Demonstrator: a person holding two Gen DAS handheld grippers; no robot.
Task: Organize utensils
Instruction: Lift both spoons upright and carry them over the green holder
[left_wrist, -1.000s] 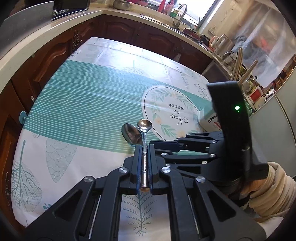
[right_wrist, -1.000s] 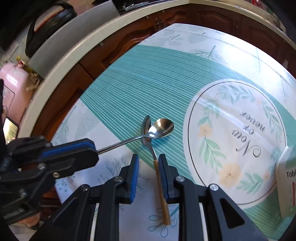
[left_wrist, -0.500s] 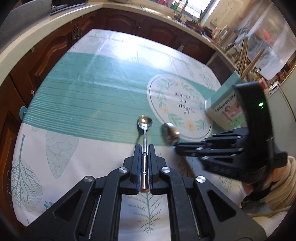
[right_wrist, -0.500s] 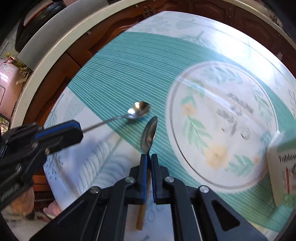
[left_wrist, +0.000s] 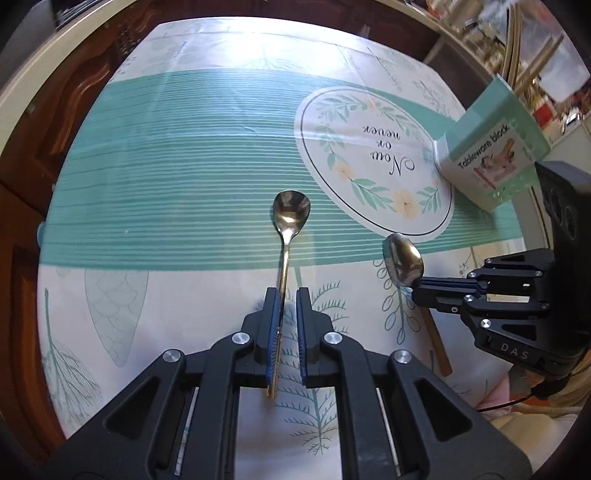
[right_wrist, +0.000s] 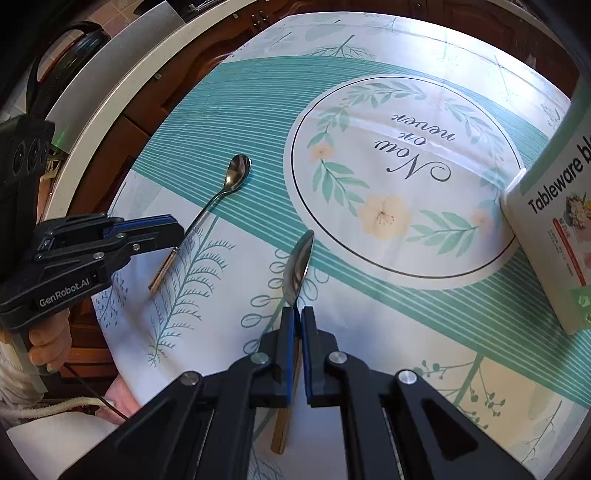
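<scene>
My left gripper (left_wrist: 287, 295) has its jaws slightly apart around the handle of a steel spoon (left_wrist: 290, 218); the handle rests against the left pad, and the bowl points away over the teal stripes. It also shows in the right wrist view (right_wrist: 236, 171), with the left gripper (right_wrist: 173, 232) at its handle. My right gripper (right_wrist: 298, 312) is shut on a second spoon (right_wrist: 297, 266) with a wooden-looking handle, held on edge above the cloth. In the left wrist view this spoon (left_wrist: 402, 258) sticks out of the right gripper (left_wrist: 417, 290).
A green and white "Tableware block" box (left_wrist: 491, 147) stands at the table's right side, close to the right gripper in the right wrist view (right_wrist: 554, 229). The patterned tablecloth (left_wrist: 184, 166) has a round printed motif (right_wrist: 402, 173). Wooden cabinets and a counter surround the table.
The two spoons, crossed a second ago, are now apart. My right gripper closed on its spoon and carried it right. The left jaws have opened slightly around their spoon.
</scene>
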